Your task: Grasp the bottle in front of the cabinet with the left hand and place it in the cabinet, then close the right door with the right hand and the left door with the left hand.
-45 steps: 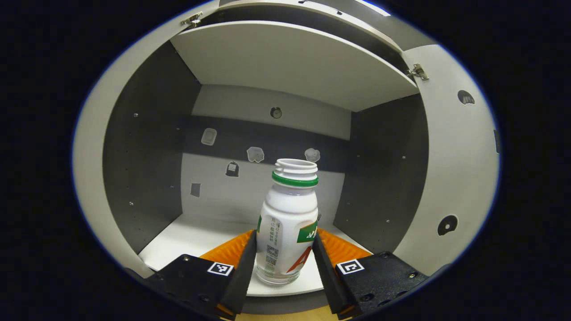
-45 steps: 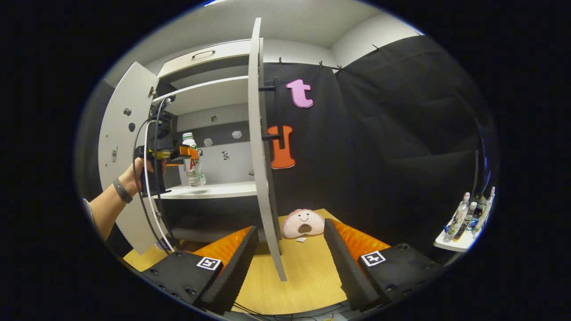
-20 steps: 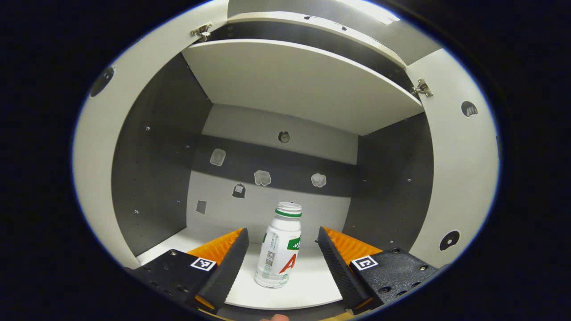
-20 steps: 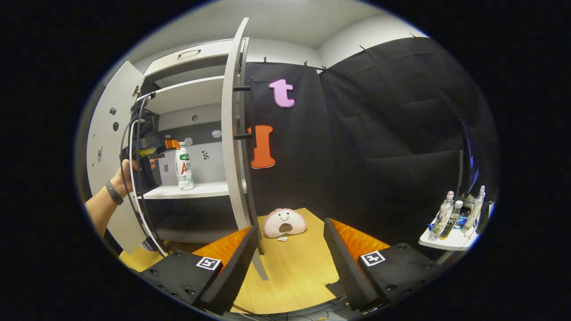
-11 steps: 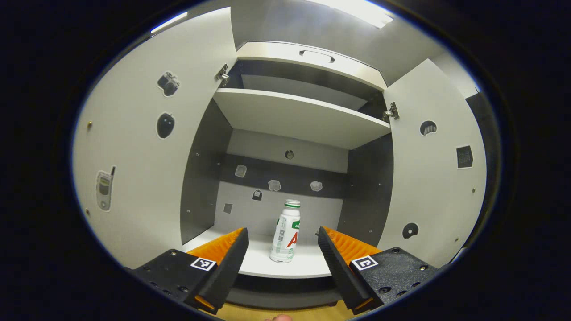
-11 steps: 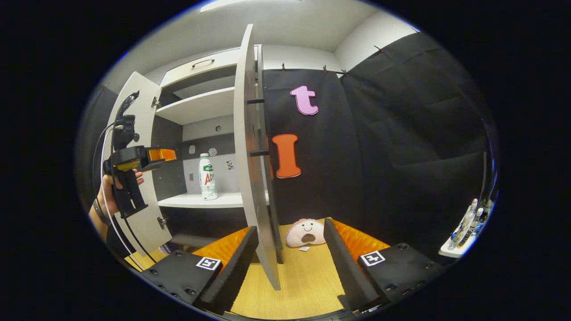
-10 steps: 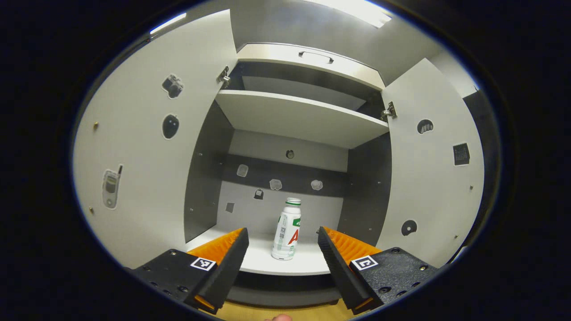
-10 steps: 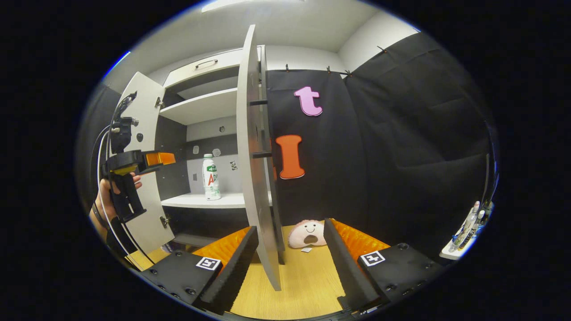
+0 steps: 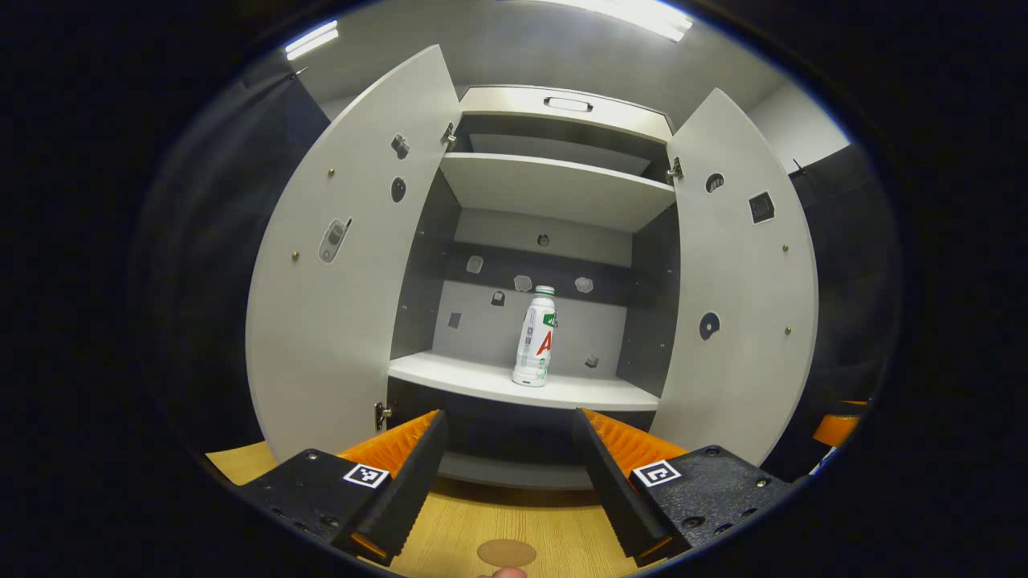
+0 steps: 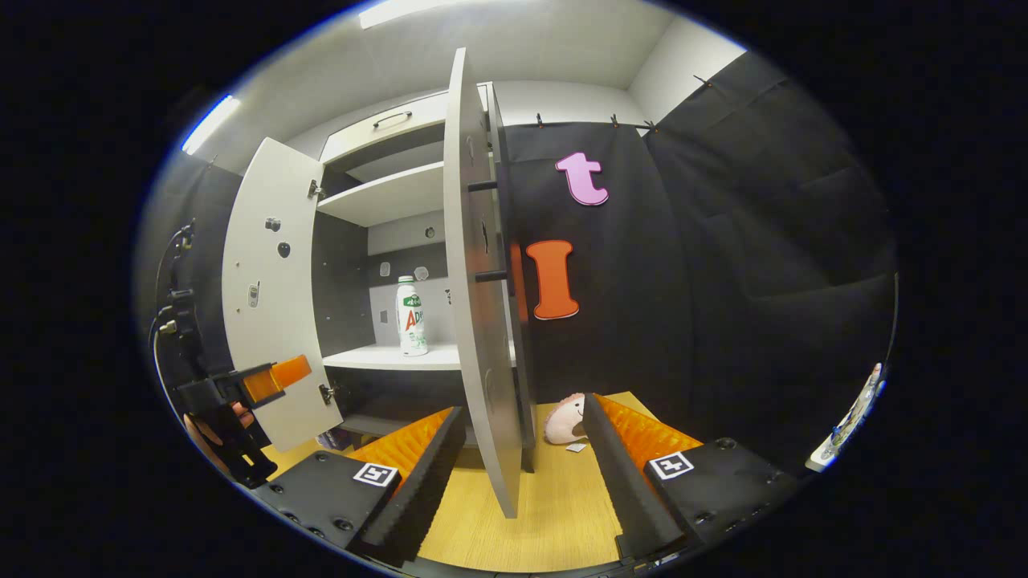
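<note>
A white bottle [image 9: 536,337] with a green band and a red letter stands upright on the cabinet's lower shelf [image 9: 474,379], right of its middle. Both doors are swung open: the left door [image 9: 345,281] and the right door [image 9: 743,305]. My left gripper [image 9: 507,449] is open and empty, well back from the cabinet and below shelf height. In the right gripper view the bottle [image 10: 411,317] shows past the right door's edge [image 10: 478,305]. My right gripper [image 10: 518,457] is open, and that door edge lines up with its gap. The left gripper [image 10: 269,379] hangs low beside the left door [image 10: 269,305].
A wooden tabletop [image 10: 554,506] runs in front of the cabinet. A pink plush toy [image 10: 564,419] lies on it behind the right door. An upper shelf [image 9: 554,189] and a drawer with a handle [image 9: 566,103] sit above. A side ledge with small bottles [image 10: 851,425] is at far right.
My left gripper let go of the bottle, leaving it on the shelf, then drew back and down from the cabinet. My right gripper stayed open and shifted slightly near the right door's edge.
</note>
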The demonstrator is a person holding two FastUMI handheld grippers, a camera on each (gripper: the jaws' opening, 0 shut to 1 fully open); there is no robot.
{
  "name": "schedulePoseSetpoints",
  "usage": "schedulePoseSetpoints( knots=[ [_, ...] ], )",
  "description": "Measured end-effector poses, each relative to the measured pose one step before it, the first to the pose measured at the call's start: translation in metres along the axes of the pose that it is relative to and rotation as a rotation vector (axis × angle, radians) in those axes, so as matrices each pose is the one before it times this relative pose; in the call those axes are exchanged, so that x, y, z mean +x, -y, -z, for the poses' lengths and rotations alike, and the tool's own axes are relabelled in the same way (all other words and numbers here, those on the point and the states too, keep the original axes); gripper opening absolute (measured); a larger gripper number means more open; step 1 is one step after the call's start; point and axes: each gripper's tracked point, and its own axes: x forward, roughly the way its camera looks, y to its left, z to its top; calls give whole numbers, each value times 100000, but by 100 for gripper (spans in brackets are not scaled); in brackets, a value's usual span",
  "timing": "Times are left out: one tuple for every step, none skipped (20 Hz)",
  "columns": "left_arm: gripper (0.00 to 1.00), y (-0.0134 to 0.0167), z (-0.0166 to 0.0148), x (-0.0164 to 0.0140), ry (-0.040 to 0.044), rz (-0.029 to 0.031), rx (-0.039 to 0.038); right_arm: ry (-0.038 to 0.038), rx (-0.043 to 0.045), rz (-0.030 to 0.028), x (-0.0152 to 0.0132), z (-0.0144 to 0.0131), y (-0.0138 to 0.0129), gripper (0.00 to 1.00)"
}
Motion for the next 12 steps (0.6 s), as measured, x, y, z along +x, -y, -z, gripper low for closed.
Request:
schedulePoseSetpoints(
  knots=[
    [93,-263,789,-580,-1339,-640,-737,-191,-788,1608,-17,-17,426,97],
    [93,-236,639,-517,-728,53,-463,185,-1231,1313,166,-168,419,97],
    [95,-324,296,-343,189,174,-79,1009,-1046,1717,300,-606,418,98],
    [95,-452,35,-132,425,-207,427,1156,-712,1887,444,-719,627,97],
    [95,-599,48,-45,132,-499,666,727,-693,1817,581,-819,579,97],
    [95,-545,-78,12,-168,56,296,1610,-716,1640,571,-1200,502,97],
    [95,-475,-210,19,317,343,297,2995,-826,1520,607,-1838,438,97],
    [95,-626,-208,12,225,-361,87,2675,-1194,1387,700,-1690,327,97],
    [95,-549,-123,16,-104,-229,-550,2191,-1047,1275,796,-1547,260,97],
    [95,-358,-150,-86,23,333,-1288,2098,-247,900,867,-1516,140,97],
    [95,-287,-157,15,305,521,-1357,972,-171,762,776,-1003,81,97],
    [95,-310,-236,91,440,612,-537,268,-125,1507,762,-963,364,97]
  ],
)
